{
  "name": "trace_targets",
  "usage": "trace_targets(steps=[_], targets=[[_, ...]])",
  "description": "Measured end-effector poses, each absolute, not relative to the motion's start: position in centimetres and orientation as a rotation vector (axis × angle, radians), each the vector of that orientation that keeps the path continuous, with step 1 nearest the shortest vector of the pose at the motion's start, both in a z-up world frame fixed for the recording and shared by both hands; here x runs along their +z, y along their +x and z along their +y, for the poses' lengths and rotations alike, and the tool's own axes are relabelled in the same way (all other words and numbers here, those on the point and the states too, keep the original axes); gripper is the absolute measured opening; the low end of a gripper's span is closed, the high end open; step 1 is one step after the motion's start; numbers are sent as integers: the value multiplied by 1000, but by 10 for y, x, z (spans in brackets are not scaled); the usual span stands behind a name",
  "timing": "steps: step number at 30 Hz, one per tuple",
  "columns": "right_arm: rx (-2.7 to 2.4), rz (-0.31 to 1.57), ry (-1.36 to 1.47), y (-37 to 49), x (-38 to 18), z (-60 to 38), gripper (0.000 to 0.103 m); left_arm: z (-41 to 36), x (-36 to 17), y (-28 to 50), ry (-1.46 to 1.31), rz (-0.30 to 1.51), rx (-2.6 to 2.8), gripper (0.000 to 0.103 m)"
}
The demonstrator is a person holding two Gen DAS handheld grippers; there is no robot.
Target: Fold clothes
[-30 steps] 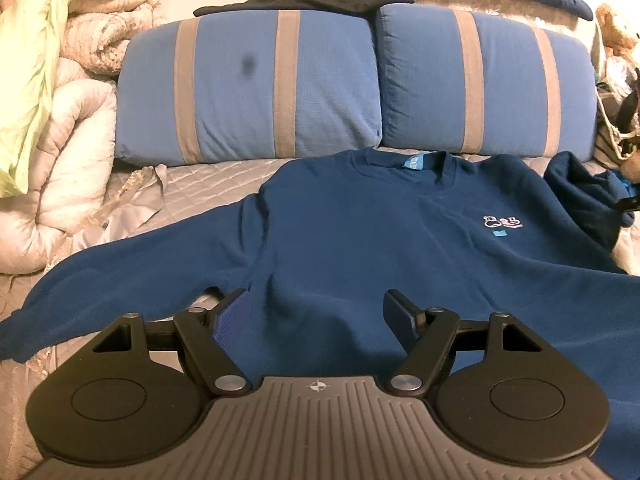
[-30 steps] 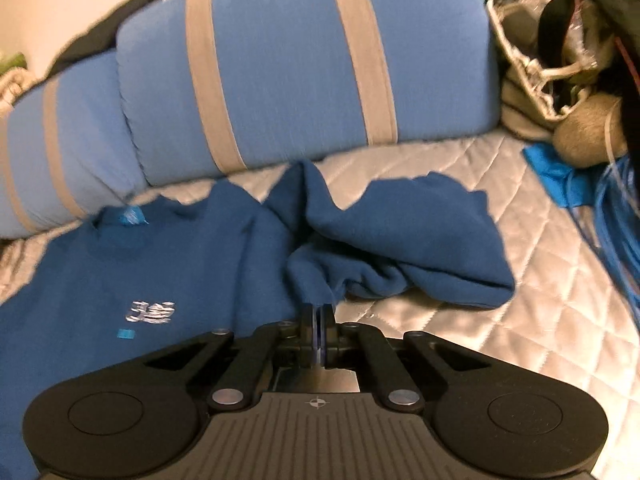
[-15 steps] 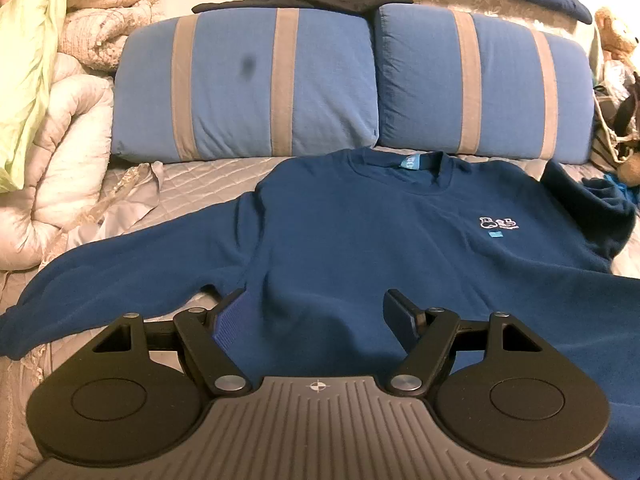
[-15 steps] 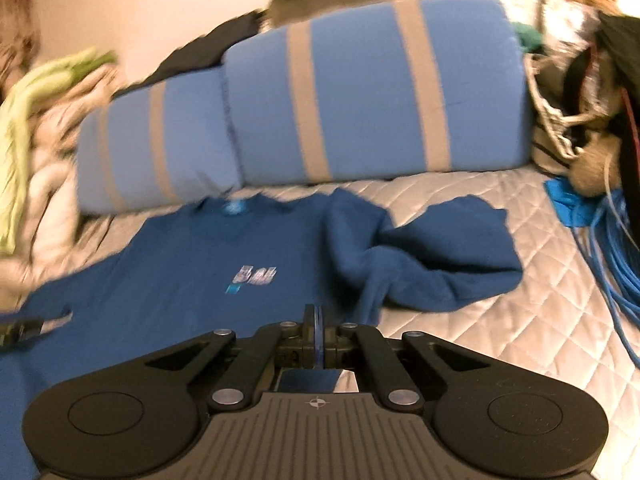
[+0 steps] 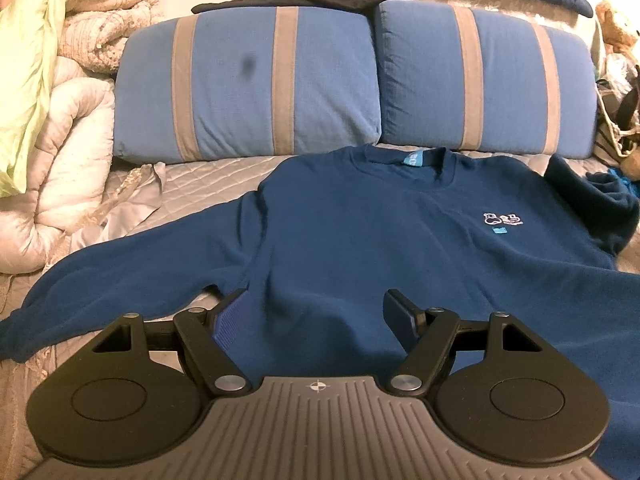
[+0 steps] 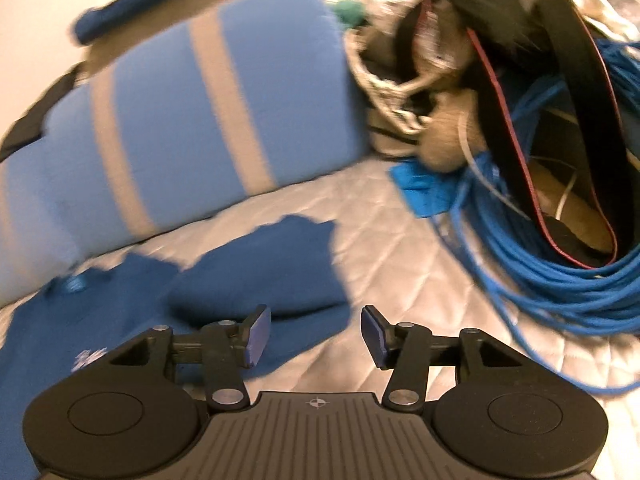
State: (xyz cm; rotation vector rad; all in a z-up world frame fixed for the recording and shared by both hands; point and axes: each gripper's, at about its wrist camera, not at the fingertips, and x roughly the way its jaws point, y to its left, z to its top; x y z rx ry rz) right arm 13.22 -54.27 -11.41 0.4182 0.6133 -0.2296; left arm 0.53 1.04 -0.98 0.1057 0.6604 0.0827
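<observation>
— Left wrist view first: what is in front of you?

— My left gripper [image 5: 318,312] hangs over the lower part of a dark blue sweatshirt [image 5: 360,240] with its jaws spread wide and nothing between them. The sweatshirt lies face up on the quilted bed [image 5: 208,176], collar toward the head of the bed, just short of two blue pillows [image 5: 248,84] with tan stripes. One sleeve [image 5: 132,276] stretches flat toward the left edge of the bed.

— And the other sleeve?

— It is bunched in a heap [image 5: 592,204] near the right edge, by the shoulder. From my right wrist camera the same heap [image 6: 264,272] sits just ahead of my right gripper [image 6: 316,334], which is released too, fingers apart and holding nothing. That picture is blurred, so fine detail is hard to make out.

— What else is on the bed?

— A white comforter [image 5: 60,168] and a pale green sheet [image 5: 28,64] are piled at the left edge. At the right edge there is a coil of blue cable [image 6: 560,264], a black strap [image 6: 580,120] with a red edge and some bags I cannot make out clearly.

— Any marks on the sweatshirt?

— A small white logo [image 5: 502,219] on the chest and a light blue label [image 5: 412,158] inside the collar.
</observation>
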Motion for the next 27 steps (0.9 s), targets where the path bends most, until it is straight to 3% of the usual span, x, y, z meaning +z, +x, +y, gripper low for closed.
trace_targets(steps=[9,10,11,13,14,15,23,27], targets=[[-290,664,472,193,-151,-562,51,8,-10,8,120,671,94,73],[-267,678,466,197,-154,-559,47,8,-10,8,123,671,95,73],[-241,694,462,201,-157,-556,33,7,-10,8,124,672,95,73],[-222,709,437,205,-159,-549,27,7,-10,8,125,673,95,73],[-233,698,435,201,-155,-549,15,7,-9,8,126,672,96,73],[-248,684,435,195,-151,-549,13,7,-9,8,126,671,96,73],[-432,599,418,118,-120,-526,12,8,-10,8,123,669,96,73],[-365,639,438,84,-122,-511,22,7,-10,7,124,668,98,73]])
